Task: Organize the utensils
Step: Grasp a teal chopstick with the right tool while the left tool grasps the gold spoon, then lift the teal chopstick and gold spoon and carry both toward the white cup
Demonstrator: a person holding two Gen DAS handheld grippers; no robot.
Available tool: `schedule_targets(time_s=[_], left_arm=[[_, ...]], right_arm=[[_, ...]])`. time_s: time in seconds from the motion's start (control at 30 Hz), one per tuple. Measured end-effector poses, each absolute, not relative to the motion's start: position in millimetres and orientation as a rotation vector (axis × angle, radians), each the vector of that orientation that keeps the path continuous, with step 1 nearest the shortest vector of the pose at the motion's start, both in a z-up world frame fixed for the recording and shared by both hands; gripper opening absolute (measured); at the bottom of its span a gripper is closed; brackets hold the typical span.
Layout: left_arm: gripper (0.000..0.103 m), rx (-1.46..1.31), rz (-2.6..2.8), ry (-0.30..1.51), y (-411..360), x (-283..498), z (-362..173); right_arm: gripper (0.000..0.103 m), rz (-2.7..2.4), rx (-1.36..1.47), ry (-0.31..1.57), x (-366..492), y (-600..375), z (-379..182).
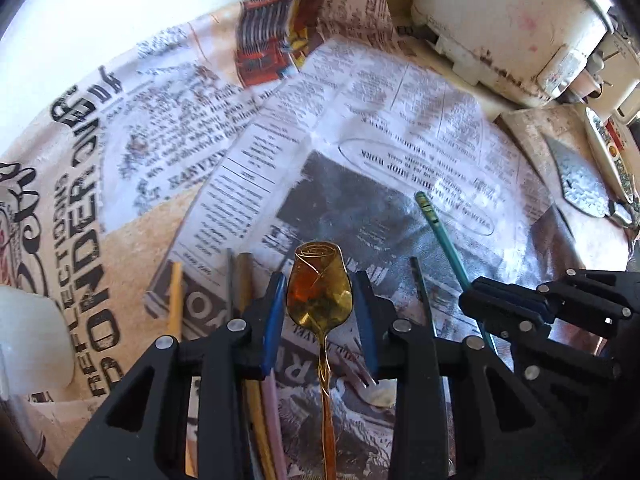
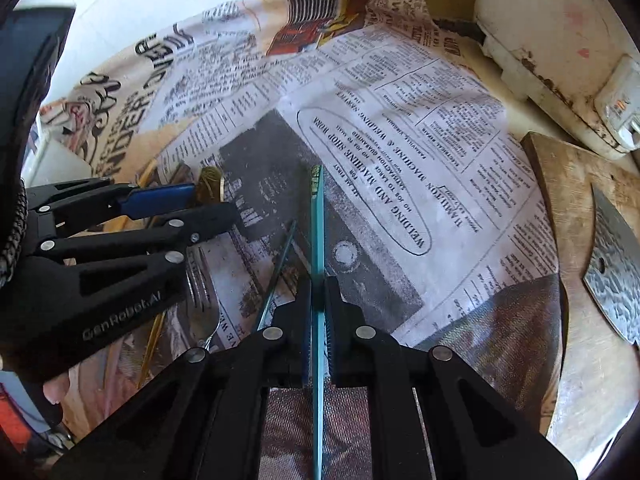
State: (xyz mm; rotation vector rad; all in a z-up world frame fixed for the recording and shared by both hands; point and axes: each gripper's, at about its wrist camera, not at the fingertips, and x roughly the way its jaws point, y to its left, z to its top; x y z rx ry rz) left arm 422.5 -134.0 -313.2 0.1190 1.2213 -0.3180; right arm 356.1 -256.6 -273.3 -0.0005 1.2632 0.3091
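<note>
Both tools hung over the newsprint-covered table, each with a utensil between its fingers.

The left tool (image 1: 320,320) had its blue-padded fingers part spread around the bowl of a gold spoon (image 1: 319,292); whether the pads pressed on it could not be told. The right tool (image 2: 319,320) was pressed together, pinching a thin teal handle (image 2: 317,216) that pointed toward the far edge of the table. Both utensils sat over the dark photo on the newsprint cover (image 2: 400,128), near the middle. Beside the left tool lay a bundle of yellow, grey and pink sticks (image 1: 244,280), and a fork (image 2: 204,300) lay by the near edge. At the right edge a patterned metal blade (image 2: 616,268) rested on a wooden board (image 2: 568,208), with a worn white appliance (image 1: 500,20) at the far right corner.
</note>
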Motion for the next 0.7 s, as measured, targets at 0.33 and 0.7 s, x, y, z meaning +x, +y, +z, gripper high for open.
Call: schedule_targets(time_s=[0.33,0.7], left_arm=[[0.033,0.009,-0.289,1.082,-106,392,-247],[0.032,-0.071,-0.254,0.973,-81,362,-197]], right_arm=[[0.006,0.321,0.041,1.130,339,-264,-224],[0.006,0.366,0.054,1.002,333,-257,-180]])
